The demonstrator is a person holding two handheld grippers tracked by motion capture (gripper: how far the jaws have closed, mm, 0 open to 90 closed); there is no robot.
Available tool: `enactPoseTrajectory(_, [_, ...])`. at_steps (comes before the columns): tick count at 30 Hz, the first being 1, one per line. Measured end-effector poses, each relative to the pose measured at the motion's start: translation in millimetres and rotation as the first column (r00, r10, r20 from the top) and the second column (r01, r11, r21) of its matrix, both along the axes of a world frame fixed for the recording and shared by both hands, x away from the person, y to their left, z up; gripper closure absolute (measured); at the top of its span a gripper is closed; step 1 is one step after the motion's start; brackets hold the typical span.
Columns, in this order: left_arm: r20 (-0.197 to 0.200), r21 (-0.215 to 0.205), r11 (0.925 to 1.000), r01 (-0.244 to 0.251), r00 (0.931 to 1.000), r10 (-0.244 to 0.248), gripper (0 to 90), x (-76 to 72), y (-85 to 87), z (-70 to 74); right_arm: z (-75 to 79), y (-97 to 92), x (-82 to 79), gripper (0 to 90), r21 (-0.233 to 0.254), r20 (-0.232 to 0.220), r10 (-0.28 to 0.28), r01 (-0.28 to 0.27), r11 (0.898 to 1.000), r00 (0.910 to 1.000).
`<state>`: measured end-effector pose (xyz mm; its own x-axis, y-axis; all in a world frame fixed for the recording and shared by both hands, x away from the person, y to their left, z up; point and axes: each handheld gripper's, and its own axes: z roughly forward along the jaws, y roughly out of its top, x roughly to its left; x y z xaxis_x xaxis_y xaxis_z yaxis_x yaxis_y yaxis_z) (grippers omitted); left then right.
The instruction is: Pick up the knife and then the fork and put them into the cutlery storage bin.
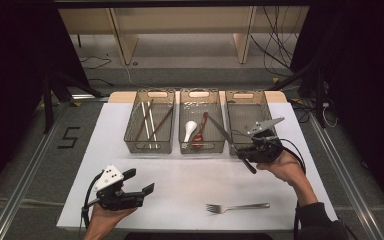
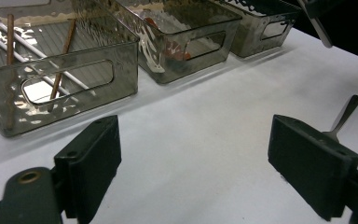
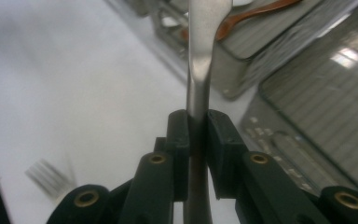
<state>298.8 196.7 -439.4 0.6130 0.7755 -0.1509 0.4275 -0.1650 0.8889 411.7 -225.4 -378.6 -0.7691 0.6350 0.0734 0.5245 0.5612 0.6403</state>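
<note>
- Nearest the camera, the left gripper (image 1: 139, 182) sits low over the white desk (image 1: 180, 175), jaws spread wide with nothing between them.
- Beside it, toward the person's right, a fork (image 1: 237, 206) lies flat on the desk, tines pointing left.
- Farther in, the right gripper (image 1: 245, 154) has its jaws clamped narrow on a table knife (image 3: 199, 70), gripping the handle; the blade angles up and away over the front edge of the middle bin (image 1: 202, 146).
- That middle bin holds a white spoon (image 1: 190, 129) and a reddish-brown spoon (image 1: 200, 131).
- Left bin (image 1: 149, 146) holds chopsticks (image 1: 150, 120).
- Right bin (image 1: 260, 97) stands behind the right gripper.
</note>
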Motion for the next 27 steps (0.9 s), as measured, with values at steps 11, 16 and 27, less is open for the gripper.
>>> enactPoseTrajectory(11, [0.010,-0.013,0.9999,-0.003,0.9999,0.003,16.6,-0.2,1.3,0.5,17.5,-14.8,31.7,80.5,0.049,0.017,-0.134,0.133,0.990,0.9908])
enactPoseTrajectory(16, [0.014,-0.015,0.9999,-0.005,0.9999,0.005,16.6,-0.1,2.2,0.7,23.4,-20.2,45.0,80.5,0.057,0.015,-0.193,0.192,0.980,0.9811])
enactPoseTrajectory(27, [0.021,-0.027,0.9996,-0.012,0.9997,0.012,16.7,-0.7,2.5,1.0,25.3,-24.5,67.9,80.5,0.048,0.003,-0.271,0.270,0.962,0.9627])
